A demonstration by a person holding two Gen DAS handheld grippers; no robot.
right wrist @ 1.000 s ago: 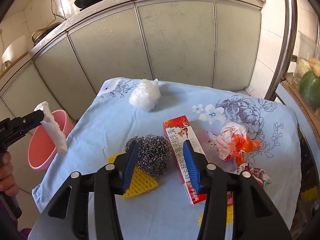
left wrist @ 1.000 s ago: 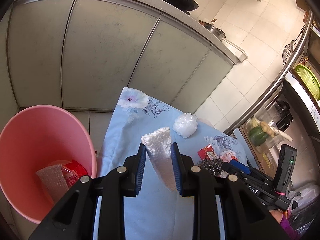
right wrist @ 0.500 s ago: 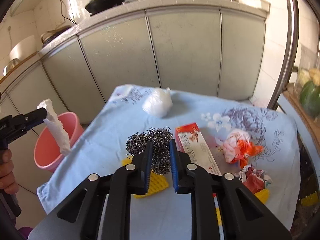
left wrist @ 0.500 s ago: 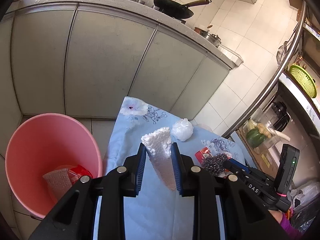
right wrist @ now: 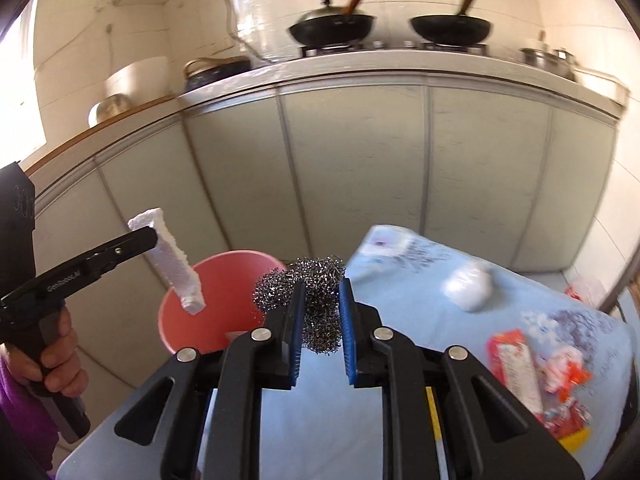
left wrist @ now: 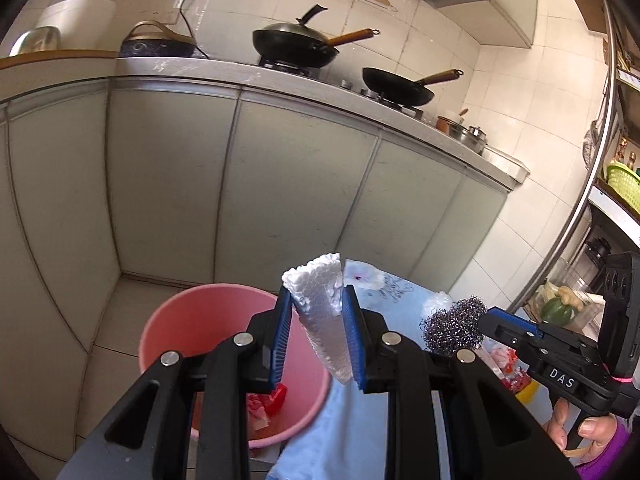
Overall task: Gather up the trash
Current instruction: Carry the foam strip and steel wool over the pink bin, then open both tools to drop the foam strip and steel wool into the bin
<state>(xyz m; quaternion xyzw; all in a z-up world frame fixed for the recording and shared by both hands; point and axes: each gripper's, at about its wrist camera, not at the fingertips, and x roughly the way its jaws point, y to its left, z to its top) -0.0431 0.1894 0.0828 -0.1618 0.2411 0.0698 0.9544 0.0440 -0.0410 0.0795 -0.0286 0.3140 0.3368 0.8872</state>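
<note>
Tiled kitchen w/ pale grey-green cabinet doors across the mid frame and two black woks (left wrist: 294, 46) on the stove along the top. At lower right of both views stands the bench (right wrist: 420, 320), covered w/ a light blue floral cloth. A round pink plastic bucket (left wrist: 200, 312) sits on the floor at lower centre-left of the left wrist view, red and pink scraps inside it.

Left hand-held gripper (left wrist: 316, 340) is clenched on a white wedge-shaped styrofoam piece (left wrist: 324, 312), blue pads pressing both its sides; in the right wrist view the piece hangs in front of the bucket's rim at mid left.

Right hand-held gripper (right wrist: 320, 332) grasps a grey steel-wool scouring ball (right wrist: 316, 292), which bulges above and below the blue pads, clear of the cloth. Its jaws have just been closing, w/ the ball between them.

On the cloth: a crumpled white plastic bag (right wrist: 470, 288) at mid right, a red and white carton (right wrist: 514, 368) and orange-white wrappers (right wrist: 564, 372) at lower right, blurred.
</note>
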